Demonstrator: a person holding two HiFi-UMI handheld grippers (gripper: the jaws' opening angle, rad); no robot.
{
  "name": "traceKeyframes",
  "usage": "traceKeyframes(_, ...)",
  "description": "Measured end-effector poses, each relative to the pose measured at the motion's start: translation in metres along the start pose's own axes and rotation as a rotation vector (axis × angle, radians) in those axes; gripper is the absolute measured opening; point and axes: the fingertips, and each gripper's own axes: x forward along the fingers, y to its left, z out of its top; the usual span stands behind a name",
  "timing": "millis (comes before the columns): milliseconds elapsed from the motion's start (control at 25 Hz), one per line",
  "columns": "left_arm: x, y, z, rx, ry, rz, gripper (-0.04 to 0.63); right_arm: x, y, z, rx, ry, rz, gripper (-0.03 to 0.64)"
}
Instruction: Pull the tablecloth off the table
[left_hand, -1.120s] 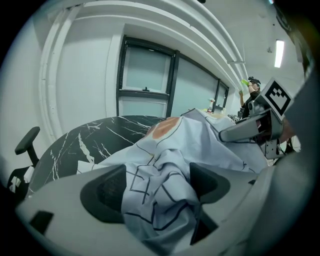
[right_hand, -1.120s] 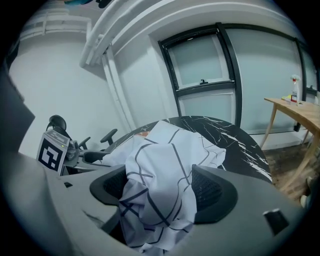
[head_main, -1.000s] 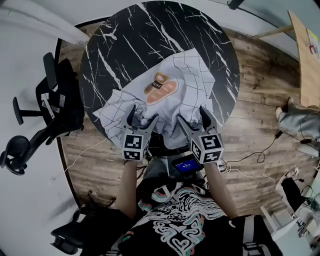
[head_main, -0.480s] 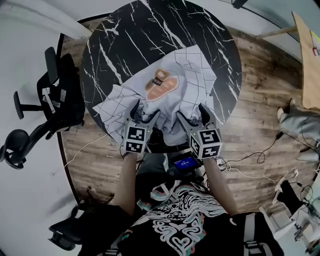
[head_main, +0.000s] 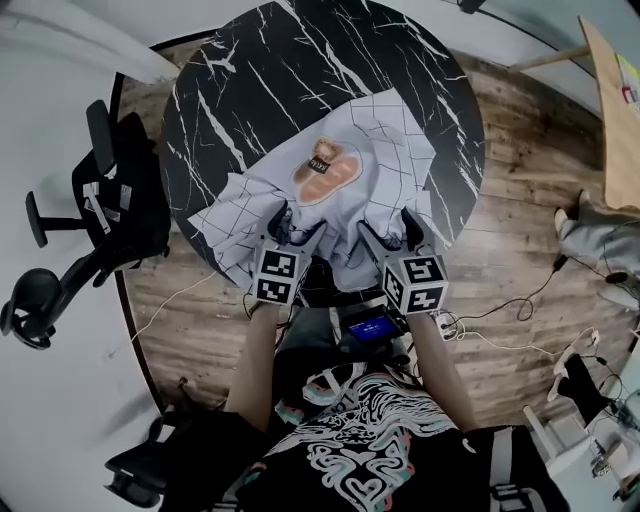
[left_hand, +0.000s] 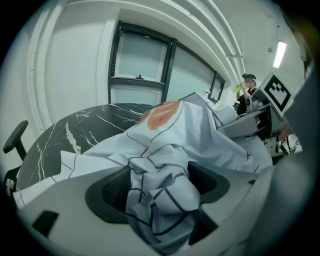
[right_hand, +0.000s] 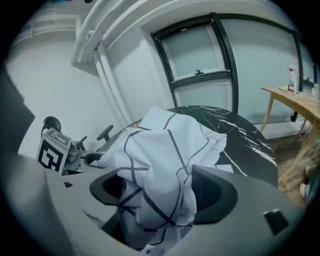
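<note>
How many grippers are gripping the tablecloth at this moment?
2. The left gripper is shut on a bunch of the tablecloth at the near edge of the table, on the left. The right gripper is shut on another bunch beside it, on the right. Neither is hidden.

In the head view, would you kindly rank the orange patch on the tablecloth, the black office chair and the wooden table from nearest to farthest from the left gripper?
From the left gripper:
1. Orange patch, just ahead on the tablecloth.
2. Black office chair, off to the left.
3. Wooden table, far right.
</note>
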Motion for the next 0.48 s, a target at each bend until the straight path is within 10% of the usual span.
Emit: traceKeyframes(480, 0.0062, -0.0041, -0.0010, -0.013, 0.029, -0.028, 0.365, 0.0082, 0.0018, -0.0078, 0.022, 0.028, -0.059, 0.360)
